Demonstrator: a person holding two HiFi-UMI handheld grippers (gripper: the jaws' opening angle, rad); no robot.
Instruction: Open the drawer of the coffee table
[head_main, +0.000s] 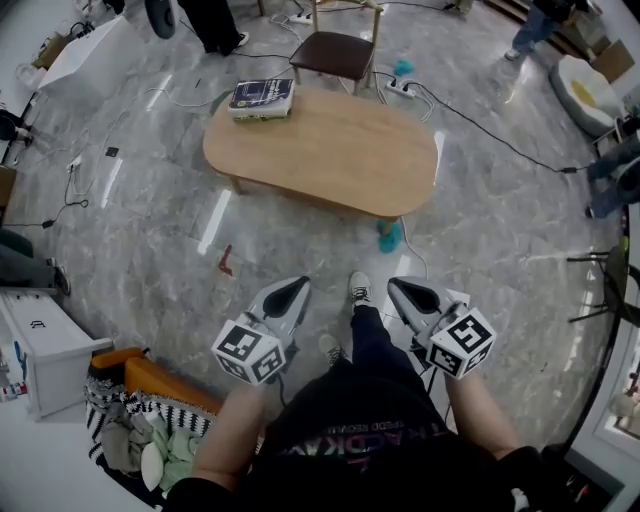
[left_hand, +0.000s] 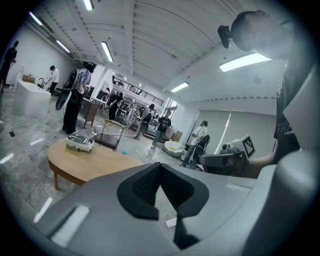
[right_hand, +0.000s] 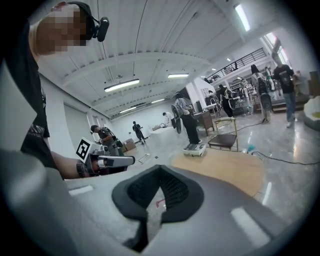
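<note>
The oval wooden coffee table (head_main: 320, 150) stands on the marble floor ahead of me, well beyond both grippers; it also shows as the table (left_hand: 87, 162) in the left gripper view and the table (right_hand: 225, 170) in the right gripper view. No drawer shows from here. My left gripper (head_main: 297, 287) is shut and holds nothing. My right gripper (head_main: 395, 286) is shut and empty too. They hang side by side above my shoes, tips toward the table.
A stack of books (head_main: 262, 97) lies on the table's far left end. A brown chair (head_main: 335, 52) stands behind it, with cables (head_main: 480, 125) and a power strip nearby. A white cabinet (head_main: 45, 350) and an orange basket of cloth (head_main: 140, 420) sit at my left. Several people stand in the background.
</note>
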